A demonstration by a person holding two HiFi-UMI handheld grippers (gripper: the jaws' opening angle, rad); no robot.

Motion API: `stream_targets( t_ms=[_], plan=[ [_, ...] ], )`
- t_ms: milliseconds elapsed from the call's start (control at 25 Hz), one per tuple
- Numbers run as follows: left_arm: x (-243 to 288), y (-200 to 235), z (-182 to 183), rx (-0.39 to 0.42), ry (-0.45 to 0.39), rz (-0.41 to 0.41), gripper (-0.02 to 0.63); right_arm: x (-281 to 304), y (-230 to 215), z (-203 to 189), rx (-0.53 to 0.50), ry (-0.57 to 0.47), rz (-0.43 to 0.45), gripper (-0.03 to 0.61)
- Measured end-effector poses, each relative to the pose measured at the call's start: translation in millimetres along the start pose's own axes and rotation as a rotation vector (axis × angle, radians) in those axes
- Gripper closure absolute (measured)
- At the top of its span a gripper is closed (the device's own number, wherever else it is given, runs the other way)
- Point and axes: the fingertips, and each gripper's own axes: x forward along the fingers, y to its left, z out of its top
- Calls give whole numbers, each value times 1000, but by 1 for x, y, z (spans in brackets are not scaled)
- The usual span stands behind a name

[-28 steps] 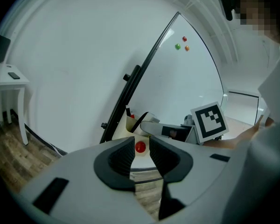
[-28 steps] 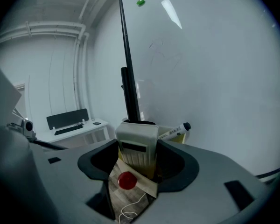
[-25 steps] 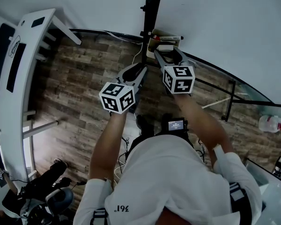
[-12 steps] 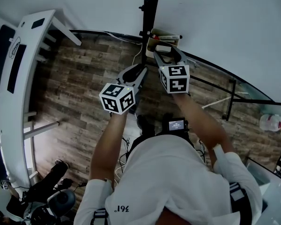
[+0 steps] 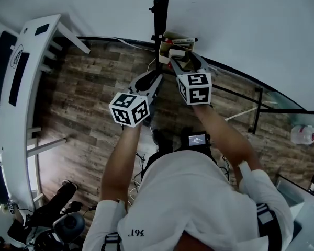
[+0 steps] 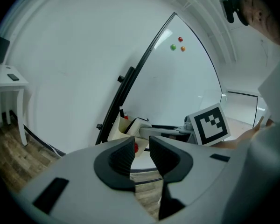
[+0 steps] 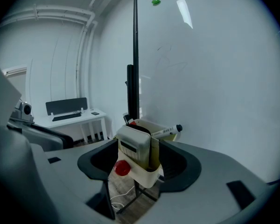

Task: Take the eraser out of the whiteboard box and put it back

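A cream whiteboard box (image 5: 164,48) hangs at the foot of the whiteboard (image 5: 240,25). In the right gripper view the box (image 7: 144,175) carries a red knob (image 7: 122,168) and a marker (image 7: 168,130). The white eraser (image 7: 133,146) stands upright, its lower part inside the box. My right gripper (image 7: 137,157) is shut on the eraser, one jaw on each side; in the head view the right gripper (image 5: 180,56) reaches the box with the eraser (image 5: 178,52). My left gripper (image 5: 156,77) hangs lower left, jaws nearly together on nothing. The left gripper view shows the left gripper (image 6: 141,155) and the eraser (image 6: 137,124) at the box (image 6: 114,127).
A black stand pole (image 5: 161,9) rises just left of the box. A white desk (image 5: 21,88) runs along the left over wooden floor (image 5: 94,88). A plastic bottle (image 5: 303,135) lies at the far right. Coloured magnets (image 7: 156,1) sit high on the board.
My right gripper has carried the eraser forward and down into the box. The left gripper has hardly moved.
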Motion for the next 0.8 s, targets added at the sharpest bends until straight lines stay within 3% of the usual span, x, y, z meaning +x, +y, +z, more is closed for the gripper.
stream_targets(
  t_ms=[800],
  plan=[
    [8,-47,35,59,-74,3,520,-65,-17,38,-8,-117,102,305]
  ],
)
